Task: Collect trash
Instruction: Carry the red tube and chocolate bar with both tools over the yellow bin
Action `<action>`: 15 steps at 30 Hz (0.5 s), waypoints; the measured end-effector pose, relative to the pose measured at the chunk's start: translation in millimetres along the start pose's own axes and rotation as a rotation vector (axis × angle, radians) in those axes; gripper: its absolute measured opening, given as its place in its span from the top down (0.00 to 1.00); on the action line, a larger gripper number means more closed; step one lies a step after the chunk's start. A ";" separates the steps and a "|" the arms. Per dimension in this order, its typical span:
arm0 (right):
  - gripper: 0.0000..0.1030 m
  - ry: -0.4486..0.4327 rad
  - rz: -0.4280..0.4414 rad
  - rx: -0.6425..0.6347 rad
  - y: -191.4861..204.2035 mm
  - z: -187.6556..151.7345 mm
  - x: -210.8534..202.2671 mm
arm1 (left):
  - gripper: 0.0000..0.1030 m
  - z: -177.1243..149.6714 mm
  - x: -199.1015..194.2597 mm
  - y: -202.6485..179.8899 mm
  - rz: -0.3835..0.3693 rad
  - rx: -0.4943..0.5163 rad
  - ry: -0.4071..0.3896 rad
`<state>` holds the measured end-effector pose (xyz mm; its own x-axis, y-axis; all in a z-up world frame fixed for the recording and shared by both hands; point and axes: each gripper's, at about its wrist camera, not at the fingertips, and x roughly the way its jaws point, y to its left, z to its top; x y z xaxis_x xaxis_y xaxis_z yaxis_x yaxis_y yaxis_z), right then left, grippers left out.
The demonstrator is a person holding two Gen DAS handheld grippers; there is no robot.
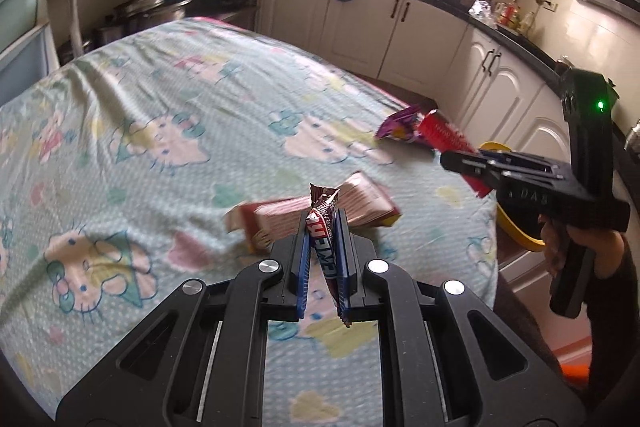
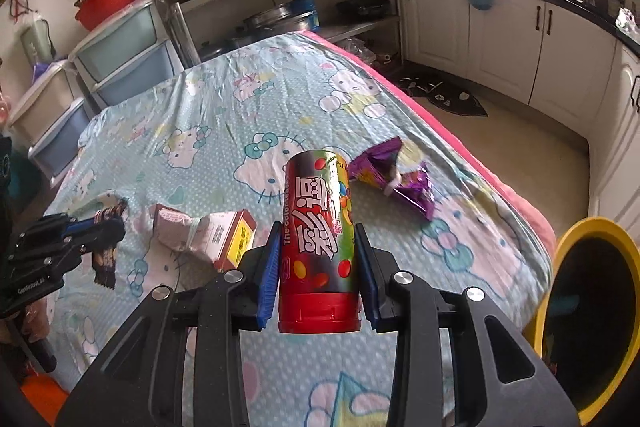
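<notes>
Spreading across both views, the table (image 2: 248,99) in its cartoon cloth holds a pink carton (image 2: 208,231) and a purple wrapper (image 2: 394,179). Right of its near corner gapes the yellow bin (image 2: 580,239), nearest the right gripper (image 2: 320,259), clamped on an upright candy tube (image 2: 318,243). Farther left, the left gripper (image 1: 323,247) pinches a chocolate wrapper (image 1: 322,227).

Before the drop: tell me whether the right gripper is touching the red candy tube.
Touching: the right wrist view shows the right gripper with both blue pads pressed against the red candy tube.
</notes>
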<state>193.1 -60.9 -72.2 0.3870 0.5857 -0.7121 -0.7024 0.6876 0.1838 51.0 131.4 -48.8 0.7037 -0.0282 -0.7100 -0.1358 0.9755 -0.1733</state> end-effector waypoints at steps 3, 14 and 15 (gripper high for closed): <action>0.68 -0.017 -0.002 0.023 -5.4 -7.3 -12.1 | 0.93 3.4 3.2 -10.2 -0.015 0.021 -0.001; 0.68 -0.092 -0.060 0.112 -36.0 -21.4 -54.5 | 0.93 31.2 18.5 -57.2 -0.091 0.089 -0.033; 0.68 -0.098 -0.065 0.121 -40.1 -22.0 -58.1 | 0.93 35.5 20.2 -63.1 -0.100 0.096 -0.040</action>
<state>185.6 -131.9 -53.1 0.4898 0.5729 -0.6572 -0.5991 0.7688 0.2236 98.6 77.1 -28.0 0.7380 -0.1189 -0.6643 0.0019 0.9847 -0.1741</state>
